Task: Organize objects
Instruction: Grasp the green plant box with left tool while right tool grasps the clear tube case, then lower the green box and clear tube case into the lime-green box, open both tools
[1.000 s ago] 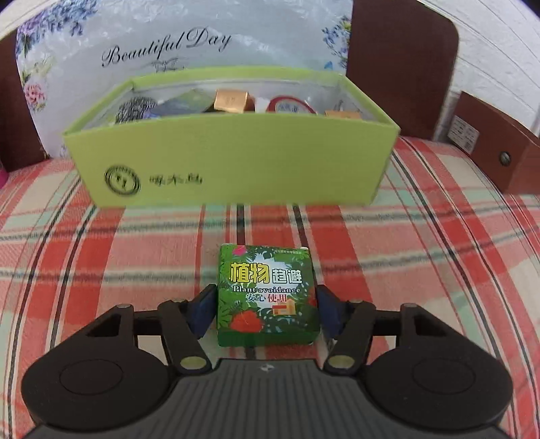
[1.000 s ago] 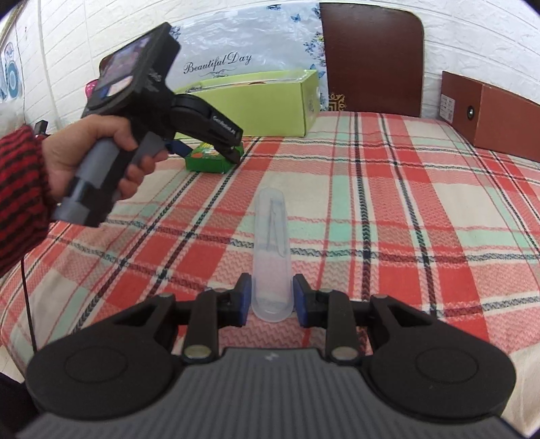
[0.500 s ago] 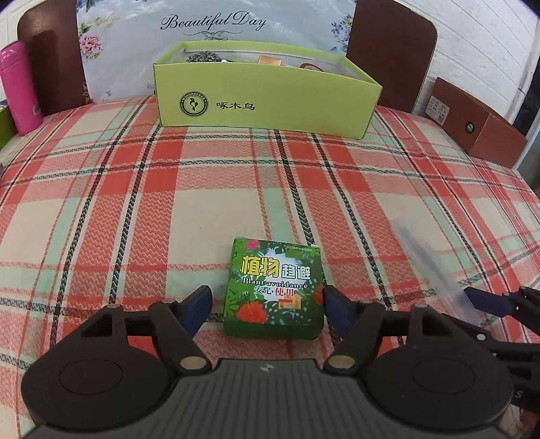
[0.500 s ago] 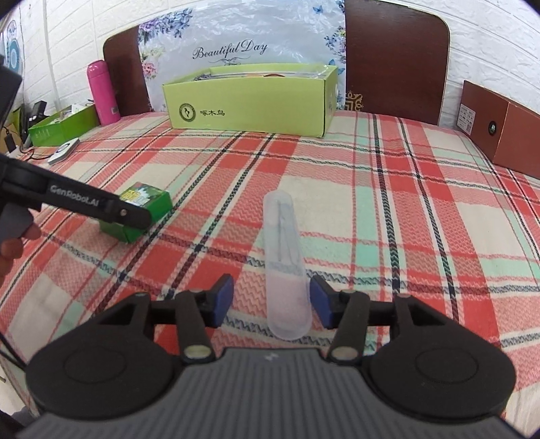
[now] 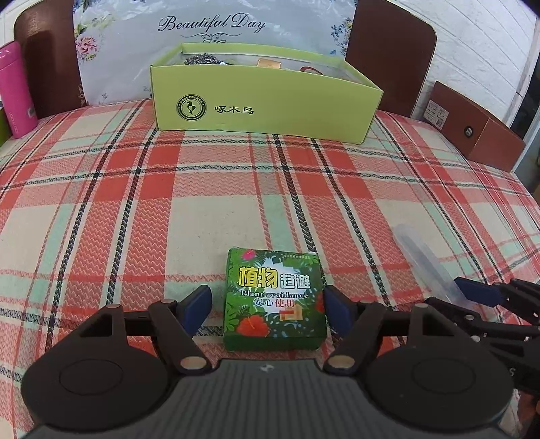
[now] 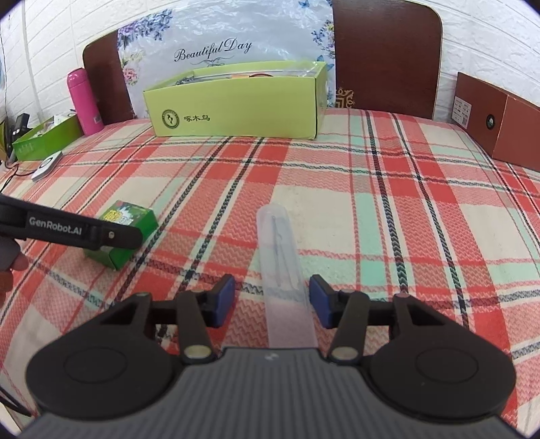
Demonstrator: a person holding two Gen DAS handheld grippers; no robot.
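At the bottom centre of the left wrist view, the left gripper (image 5: pixel 266 312) stands released, and a small green box (image 5: pixel 275 299) printed with leaves, red flowers and yellow characters lies flat on the plaid cloth (image 5: pixel 168 216) between its blue pads; the right pad is just beside the box, the left pad is clear of it. In the right wrist view the right gripper (image 6: pixel 271 300) sits low in the frame, its jaws closing but not yet pressing, with a clear, long plastic case (image 6: pixel 283 270) lying between them on the cloth and running up toward mid-frame; thin dark items show through it. The same green box (image 6: pixel 126 233) appears at centre left there, partly covered by the black arm of the left gripper. Open cloth fills the middle ground with nothing lying across it. Farther back, at upper centre, stands an open light-green cardboard box (image 5: pixel 263 101) holding assorted items. A pink bottle (image 5: pixel 15 87) stands at upper left, a brown box (image 5: pixel 472 128) at upper right, and a flowered sheet reading "Beautiful Day" (image 5: pixel 212 25) leans behind.
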